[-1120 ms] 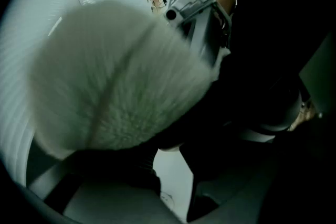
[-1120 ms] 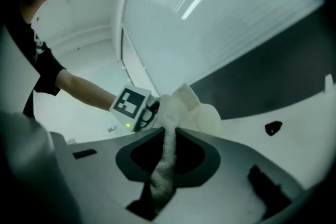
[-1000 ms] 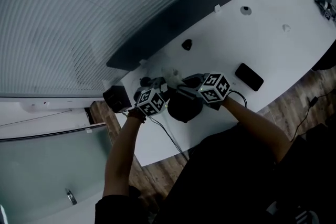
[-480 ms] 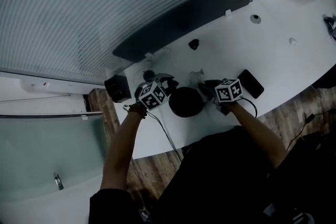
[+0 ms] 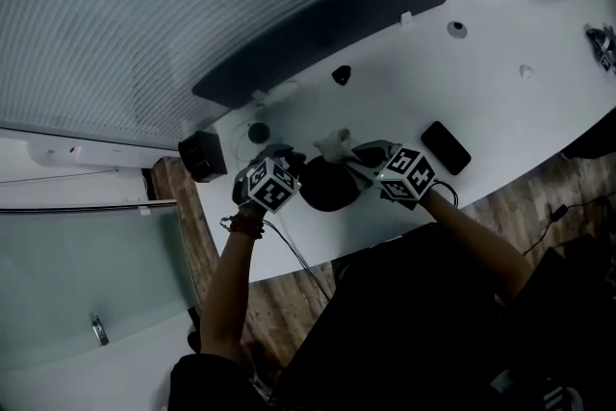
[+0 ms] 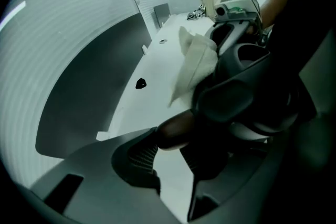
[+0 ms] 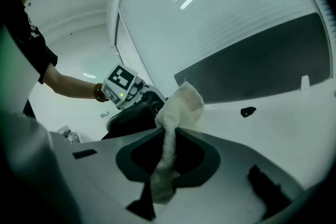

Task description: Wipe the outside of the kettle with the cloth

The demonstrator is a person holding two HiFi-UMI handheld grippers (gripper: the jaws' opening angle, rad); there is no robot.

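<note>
left gripper (image 6: 171,157): gripping kettle (image 6: 247,94) handle | right gripper (image 7: 165,161): pinching cloth (image 7: 181,106) beside kettle

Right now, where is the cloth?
In the right gripper view the cloth is pinched in the right gripper; in the head view it sits at the black kettle's upper right edge.

The cloth (image 7: 181,105) pinched between the right gripper's (image 7: 166,152) jaws was white terry, nubbly and rough. That tool's body looked like matt grey plastic, its jaw recess black. Between the left gripper's (image 6: 173,140) finely ribbed, rubbery dark pads (image 6: 140,155) sat a handle of the kettle (image 5: 327,187), smooth dark plastic with a dull sheen. Beyond both tools the table (image 5: 500,91) was smooth, matt white. Behind them the floor (image 5: 289,289) was wood plank.
</note>
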